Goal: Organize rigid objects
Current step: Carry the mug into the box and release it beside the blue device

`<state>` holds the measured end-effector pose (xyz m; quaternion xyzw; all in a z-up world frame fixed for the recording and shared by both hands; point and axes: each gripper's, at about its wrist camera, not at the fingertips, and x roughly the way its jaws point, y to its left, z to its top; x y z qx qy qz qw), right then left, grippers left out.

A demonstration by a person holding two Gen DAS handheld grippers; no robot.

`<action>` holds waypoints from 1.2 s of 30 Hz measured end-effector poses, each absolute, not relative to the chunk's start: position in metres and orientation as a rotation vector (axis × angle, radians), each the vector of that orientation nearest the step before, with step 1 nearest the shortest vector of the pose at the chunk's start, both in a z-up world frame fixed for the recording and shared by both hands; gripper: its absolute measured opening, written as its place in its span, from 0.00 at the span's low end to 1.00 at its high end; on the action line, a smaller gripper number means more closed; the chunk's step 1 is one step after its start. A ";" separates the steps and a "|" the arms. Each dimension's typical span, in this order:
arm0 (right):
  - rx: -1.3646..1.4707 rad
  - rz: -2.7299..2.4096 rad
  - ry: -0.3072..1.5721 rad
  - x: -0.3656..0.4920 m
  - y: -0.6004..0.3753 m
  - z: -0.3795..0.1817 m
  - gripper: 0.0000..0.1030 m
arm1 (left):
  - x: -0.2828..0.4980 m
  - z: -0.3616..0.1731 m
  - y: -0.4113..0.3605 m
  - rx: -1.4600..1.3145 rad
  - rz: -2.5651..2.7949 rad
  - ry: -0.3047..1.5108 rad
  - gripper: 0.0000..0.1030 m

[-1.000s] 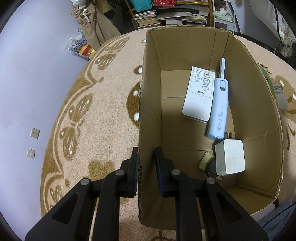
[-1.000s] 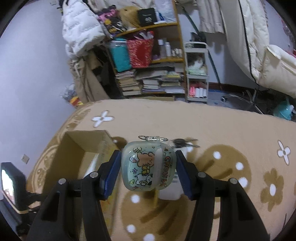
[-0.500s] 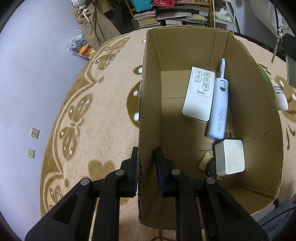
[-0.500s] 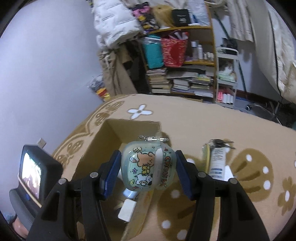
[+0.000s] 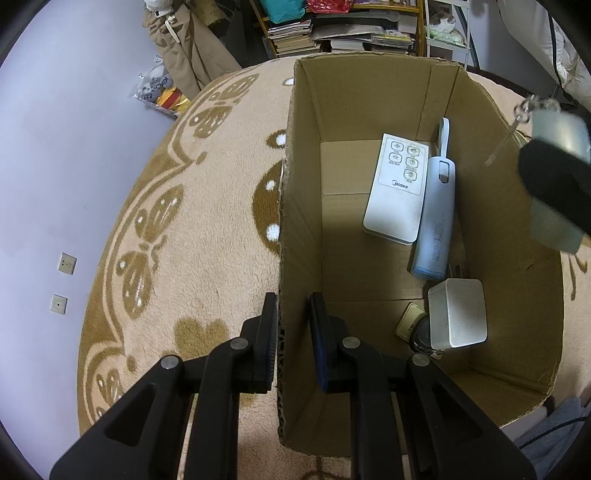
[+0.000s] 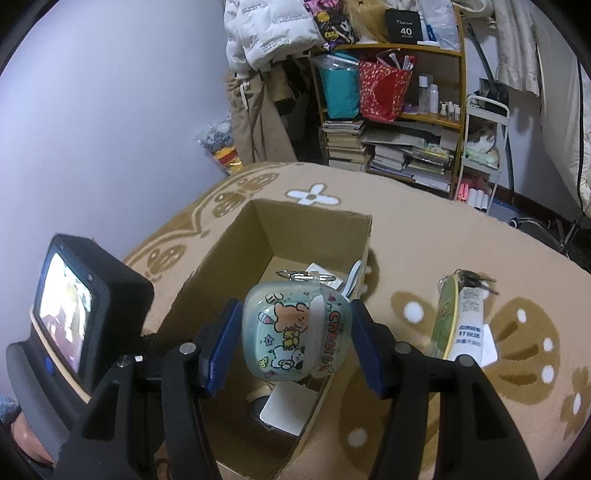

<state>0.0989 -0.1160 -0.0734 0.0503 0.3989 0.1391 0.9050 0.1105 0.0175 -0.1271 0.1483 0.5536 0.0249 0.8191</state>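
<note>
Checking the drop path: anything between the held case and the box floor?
Nothing visible blocks it. The case in the right gripper hangs over the open box. The remote, power bank and charger lie along one side; the other side is bare.

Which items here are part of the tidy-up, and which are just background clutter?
Part of the job:
- cardboard box, wall clamped by left gripper
- cartoon case in right gripper
- remote, power bank, white adapter in the box
- tube and keys on the rug

Just lying about:
- bookshelf
- white jacket
- rug
</note>
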 end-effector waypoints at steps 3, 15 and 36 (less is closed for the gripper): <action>0.113 0.296 0.840 0.101 -0.115 -0.080 0.61 | 0.111 -0.127 0.018 0.316 0.053 1.179 0.17; 0.108 0.293 0.875 0.102 -0.109 -0.089 0.61 | 0.111 -0.127 0.018 0.314 0.052 1.180 0.17; 0.097 0.177 0.792 0.102 -0.134 -0.069 0.88 | 0.110 -0.130 0.018 0.312 0.051 1.185 0.17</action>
